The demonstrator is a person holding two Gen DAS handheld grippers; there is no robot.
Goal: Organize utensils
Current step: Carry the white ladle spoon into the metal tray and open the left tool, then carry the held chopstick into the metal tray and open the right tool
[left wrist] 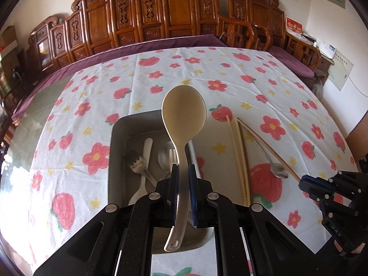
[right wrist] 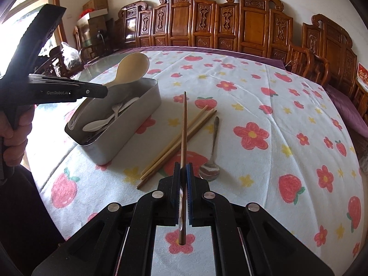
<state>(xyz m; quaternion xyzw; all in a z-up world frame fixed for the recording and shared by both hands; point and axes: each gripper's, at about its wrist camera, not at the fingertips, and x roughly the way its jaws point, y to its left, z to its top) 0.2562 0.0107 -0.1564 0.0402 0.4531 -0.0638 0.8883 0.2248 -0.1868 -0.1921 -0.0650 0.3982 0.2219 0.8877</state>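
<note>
The left gripper (left wrist: 182,172) pinches the paddle (left wrist: 184,112) mid-handle above the tin (left wrist: 115,142); the right gripper (right wrist: 182,172) clamps a dark chopstick (right wrist: 184,124). The top-heavy paddle may pivot and miss the tin.

Daylight floods in from a window (right wrist: 30,7) at upper left of the right wrist view, blown out to white. The tablecloth (left wrist: 264,87) reads bright and even, shadows soft. Glare sheens off the bare glass table edge (left wrist: 43,105). Both views bend hard at the rims, corners black, and the carved wooden bench (left wrist: 174,11) curves.
</note>
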